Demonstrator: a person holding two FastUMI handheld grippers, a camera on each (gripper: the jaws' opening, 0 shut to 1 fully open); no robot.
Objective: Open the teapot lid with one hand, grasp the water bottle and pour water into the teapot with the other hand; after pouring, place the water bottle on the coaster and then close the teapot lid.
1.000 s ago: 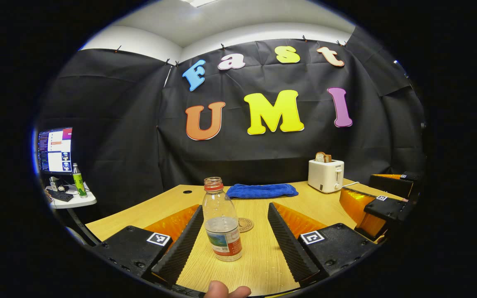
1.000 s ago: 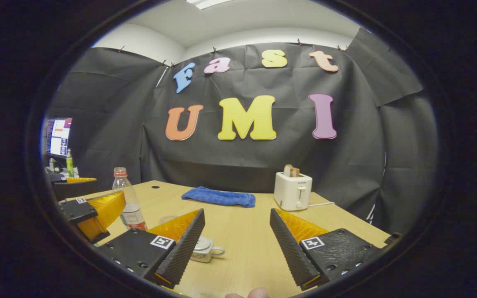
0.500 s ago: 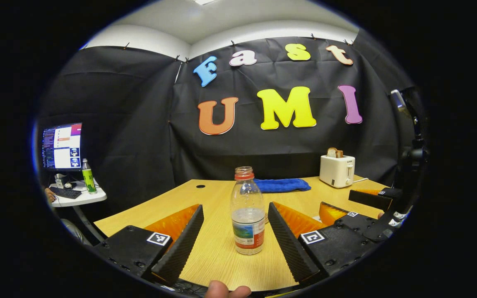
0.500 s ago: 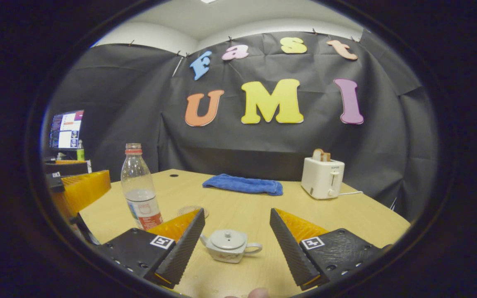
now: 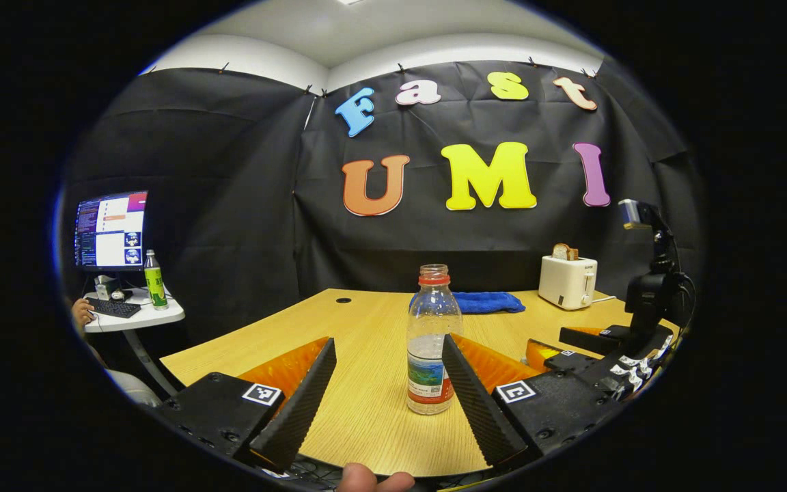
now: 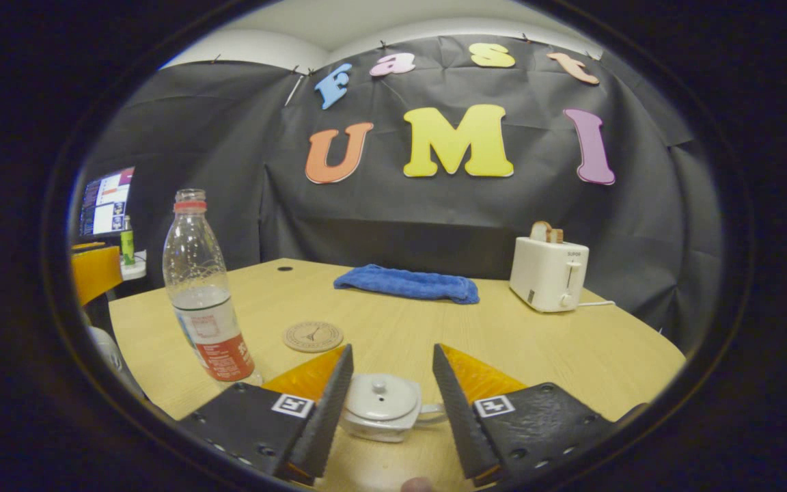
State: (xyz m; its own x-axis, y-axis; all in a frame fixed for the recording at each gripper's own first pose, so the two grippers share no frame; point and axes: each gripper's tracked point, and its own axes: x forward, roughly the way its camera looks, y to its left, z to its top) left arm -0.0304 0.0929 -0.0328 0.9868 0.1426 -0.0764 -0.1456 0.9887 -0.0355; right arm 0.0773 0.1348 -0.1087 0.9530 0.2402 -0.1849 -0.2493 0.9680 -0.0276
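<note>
In the left gripper view my left tool (image 5: 388, 389) is spread wide over the desk (image 5: 366, 417). The bottle (image 5: 432, 340) stands upright and uncapped, close against the inner face of the tool's right finger (image 5: 479, 400); I cannot tell whether they touch. A second ago it stood nearer the middle of the gap, so it has drifted rightward between the fingers. My right tool (image 5: 598, 348) has come further into sight at the right edge. The towel (image 5: 492, 302) and toaster (image 5: 568, 281) sit at the back of the desk.

In the right gripper view my right tool (image 6: 388, 396) is spread, its gap narrower than a second ago, with the teapot (image 6: 383, 415) now between the fingers, lid (image 6: 381, 396) on. Earlier the teapot lay half hidden by the left finger. Neither finger touches it. The bottle (image 6: 203, 301) stands to the left, looming larger than before, and the coaster (image 6: 313, 336) lies bare just beyond the teapot.
</note>
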